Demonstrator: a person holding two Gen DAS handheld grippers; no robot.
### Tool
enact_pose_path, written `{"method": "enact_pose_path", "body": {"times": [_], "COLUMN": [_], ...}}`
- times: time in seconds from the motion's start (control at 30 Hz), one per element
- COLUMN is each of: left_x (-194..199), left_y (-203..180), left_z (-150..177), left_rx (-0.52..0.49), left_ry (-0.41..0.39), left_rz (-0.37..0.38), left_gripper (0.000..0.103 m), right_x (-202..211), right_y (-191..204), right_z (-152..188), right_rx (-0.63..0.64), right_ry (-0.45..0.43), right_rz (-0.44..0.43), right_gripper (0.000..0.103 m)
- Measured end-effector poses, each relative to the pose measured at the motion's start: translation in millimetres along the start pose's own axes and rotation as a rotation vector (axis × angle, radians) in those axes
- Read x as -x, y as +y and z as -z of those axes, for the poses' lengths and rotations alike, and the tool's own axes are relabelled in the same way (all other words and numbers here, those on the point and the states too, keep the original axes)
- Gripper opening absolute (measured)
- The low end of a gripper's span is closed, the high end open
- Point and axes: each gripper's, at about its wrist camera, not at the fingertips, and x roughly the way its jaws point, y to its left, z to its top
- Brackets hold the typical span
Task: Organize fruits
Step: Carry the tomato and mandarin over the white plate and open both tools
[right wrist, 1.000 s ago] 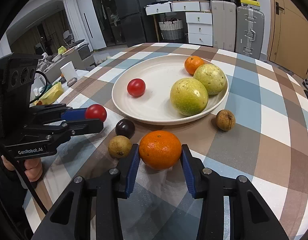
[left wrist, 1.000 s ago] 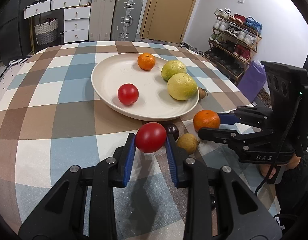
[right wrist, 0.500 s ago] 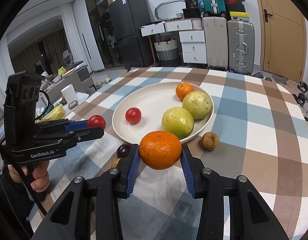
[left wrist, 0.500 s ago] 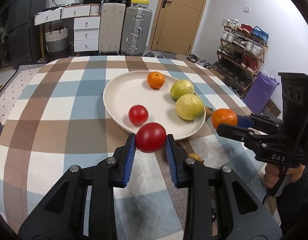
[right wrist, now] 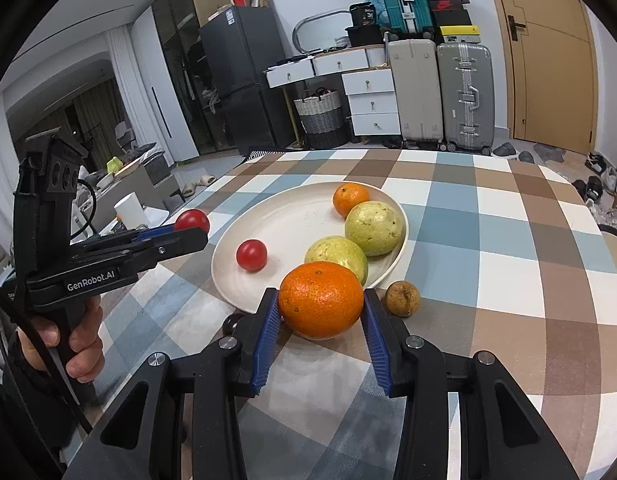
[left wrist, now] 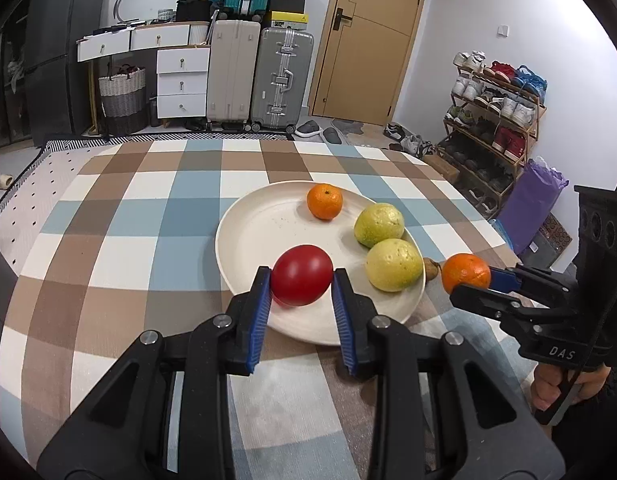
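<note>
**Two fruits in the air, both bound for the plate**

We are mid-carry, by our reading: each gripper has a fruit off the cloth, and the next move is to set both down on the plate (left wrist: 244, 240). That calls for lowering each fruit onto bare plate, away from the fruit lying there, and easing the jaws apart slowly so nothing rolls.

The red tomato (left wrist: 302, 275) sits clamped between the blue pads of our left gripper (left wrist: 302, 280), jaws closed to the fruit's width. It hangs over the near part of the plate, just ahead of the fingertips. A second, smaller tomato (right wrist: 251, 255) lies on the plate below it, so we should aim a little aside.

The orange (right wrist: 320, 300) is gripped the same way by our right gripper (right wrist: 320, 306), jaws spread wider for the bigger fruit. It hangs over the plate's near rim. Directly beyond it lie two green-yellow fruits (right wrist: 374, 228), touching each other, and farther back a small orange (right wrist: 350, 199).

On the checked tablecloth (right wrist: 508, 240), a small brown fruit (right wrist: 403, 299) rests just right of the right gripper's fingertips, outside the plate. A dark round fruit (right wrist: 231, 323) peeks out just left of them.
</note>
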Motion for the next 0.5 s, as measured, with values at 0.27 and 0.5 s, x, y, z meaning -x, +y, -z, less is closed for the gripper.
{"method": "enact_pose_path", "body": {"times": [0.27,0.5], "left_x": [-11.3,-22.4], "left_y": [-0.4,1.8], "left_z": [-16.4,-29.5], "left_rx": [-0.025,-0.036], "left_ry": [-0.014,-0.02], "left_rz": [-0.014,-0.028], "left_gripper": [0.027,0.027], "right_x": [4.9,1.1], "right_y": [-9.2,-16.0], "right_z": [-12.1,-27.4], "right_rx": [-0.049,-0.058], "right_ry": [-0.048,-0.056], "right_rz": [0.053,0.077], "right_gripper": [0.042,0.042]}}
